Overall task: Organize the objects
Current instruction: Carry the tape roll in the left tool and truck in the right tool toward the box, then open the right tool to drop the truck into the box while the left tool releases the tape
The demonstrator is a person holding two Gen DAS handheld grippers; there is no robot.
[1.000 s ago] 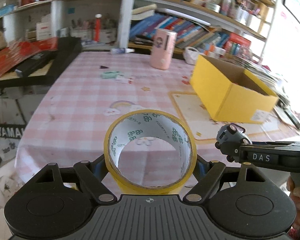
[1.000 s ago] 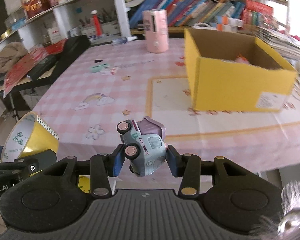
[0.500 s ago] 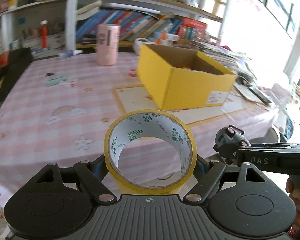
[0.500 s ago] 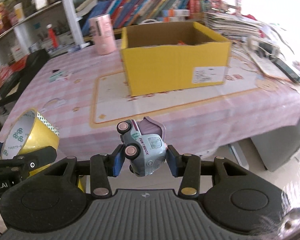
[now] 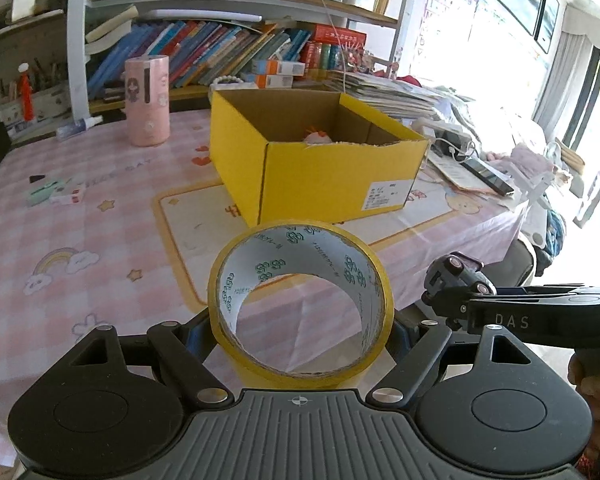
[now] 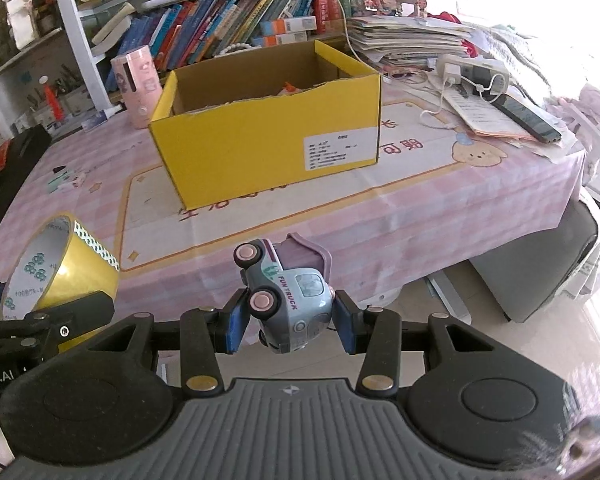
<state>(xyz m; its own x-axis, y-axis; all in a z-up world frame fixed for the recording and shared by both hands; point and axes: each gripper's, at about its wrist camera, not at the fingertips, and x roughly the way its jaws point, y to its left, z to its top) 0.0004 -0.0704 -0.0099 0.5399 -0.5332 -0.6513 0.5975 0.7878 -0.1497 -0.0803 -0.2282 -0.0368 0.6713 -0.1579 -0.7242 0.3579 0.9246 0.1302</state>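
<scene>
My left gripper point(image 5: 300, 328) is shut on a yellow tape roll point(image 5: 372, 280), held in the air off the table's near edge. The roll also shows at the left of the right wrist view point(image 6: 72, 276). My right gripper point(image 6: 290, 322) is shut on a pale blue toy truck point(image 6: 288, 296) with pink wheels, tipped on its side. An open yellow cardboard box point(image 5: 320, 168) stands on the pink checked tablecloth point(image 5: 80, 220), ahead of both grippers; in the right wrist view the box point(image 6: 260, 148) holds something small and orange-white inside.
A pink cylinder point(image 5: 147, 100) stands behind the box to the left. Small green and white items point(image 5: 54, 194) lie at the table's left. Papers, a phone and a power strip point(image 6: 496, 96) crowd the right end. Bookshelves point(image 5: 220, 52) stand behind.
Both grippers have swung right and moved closer to the table, so the yellow box now lies straight ahead. Each still holds its object.
</scene>
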